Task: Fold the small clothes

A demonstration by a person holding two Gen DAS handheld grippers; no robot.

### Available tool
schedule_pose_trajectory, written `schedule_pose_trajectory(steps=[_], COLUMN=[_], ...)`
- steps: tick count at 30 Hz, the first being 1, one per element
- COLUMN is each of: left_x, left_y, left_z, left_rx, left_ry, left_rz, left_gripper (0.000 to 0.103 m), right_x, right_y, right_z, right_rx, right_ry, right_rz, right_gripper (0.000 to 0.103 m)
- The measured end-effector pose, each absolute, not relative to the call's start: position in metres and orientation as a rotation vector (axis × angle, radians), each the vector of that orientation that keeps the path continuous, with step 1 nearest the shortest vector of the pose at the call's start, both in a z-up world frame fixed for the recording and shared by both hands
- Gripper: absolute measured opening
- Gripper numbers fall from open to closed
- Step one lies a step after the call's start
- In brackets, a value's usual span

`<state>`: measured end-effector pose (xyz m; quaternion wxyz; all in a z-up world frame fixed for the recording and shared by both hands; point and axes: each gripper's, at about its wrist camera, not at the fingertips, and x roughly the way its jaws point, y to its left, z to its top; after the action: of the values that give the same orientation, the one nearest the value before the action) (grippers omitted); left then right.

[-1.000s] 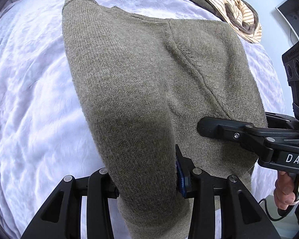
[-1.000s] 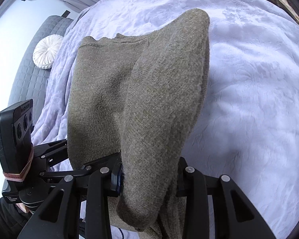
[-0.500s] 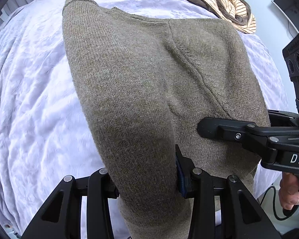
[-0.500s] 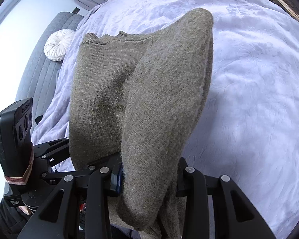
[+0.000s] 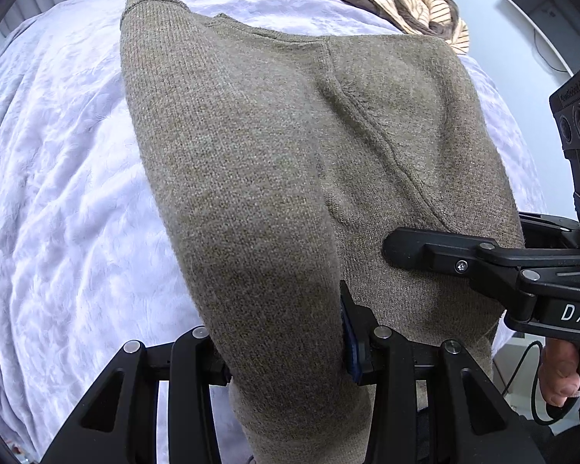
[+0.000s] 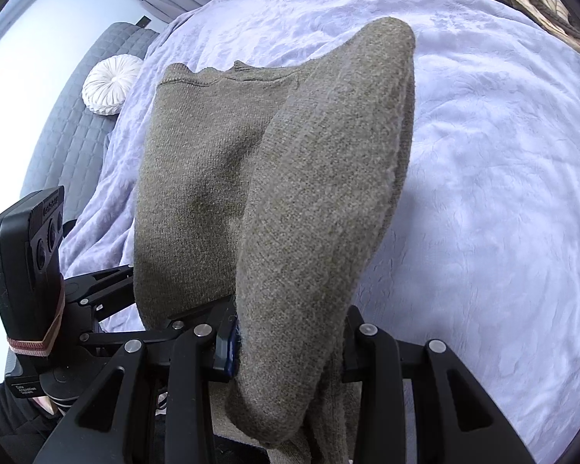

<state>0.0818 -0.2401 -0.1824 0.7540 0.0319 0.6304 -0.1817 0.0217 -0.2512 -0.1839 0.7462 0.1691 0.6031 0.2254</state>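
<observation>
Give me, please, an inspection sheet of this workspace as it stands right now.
Surface: white bedspread, wrinkled.
Job's things: olive knit sweater, sleeves folded in, near edge lifted off the bed.
Clutter: brown and striped clothes pile at the far edge.
Grippers: left gripper and right gripper each clamp a folded sleeve at the hem end.
Cables: thin black cable by the right hand.
Surroundings: grey quilted headboard, round white cushion, monitor.

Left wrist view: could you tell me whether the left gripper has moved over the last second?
Yes. The striped garment has slid left and up beside the gripped sweater, so the left gripper probably drew back.
</observation>
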Motion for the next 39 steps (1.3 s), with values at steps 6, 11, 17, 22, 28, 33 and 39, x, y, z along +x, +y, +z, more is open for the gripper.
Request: schedule_pose_trajectory(steps=[6,11,17,22,28,33,39], left_x=[0.085,0.093,0.101,0.108,0.129,0.157,0.199], left_y=[-0.225,-0.213,-0.196,-0.176,-0.158,-0.157,-0.152], left_z=[-0.183,-0.188,-0.201,-0.214,-0.225,-0.236,-0.248], left_rx=[0.082,0.088,0.077,0.057,0.051,0.039,0.025], left_ry=[1.370,1.382,1.410,1.438,1.460,1.472,1.487], left_rz=[-0.438,-0.465,-0.481,-0.478,-0.473,-0.477,-0.468], left_gripper=[0.043,0.043,0.043,0.043,0.043,0.043,0.043], right_x=[0.002,-0.010,-0.025,-0.035,-0.042,-0.042,-0.032], right_y=[-0.247,-0.243,-0.230,-0.218,-0.205,-0.200,-0.202], right_z=[-0.175,-0.174,-0.181,-0.191,-0.200,-0.204,-0.212], right_rx=[0.359,0.356,0.355,0.354,0.346,0.331,0.327], right_ry=[1.309,1.315,1.346,1.375,1.395,1.406,1.421], right_rz=[0.453,0.426,0.409,0.410,0.412,0.409,0.409], right_gripper=[0.038,0.038,0.038,0.038,0.038,0.038,0.038])
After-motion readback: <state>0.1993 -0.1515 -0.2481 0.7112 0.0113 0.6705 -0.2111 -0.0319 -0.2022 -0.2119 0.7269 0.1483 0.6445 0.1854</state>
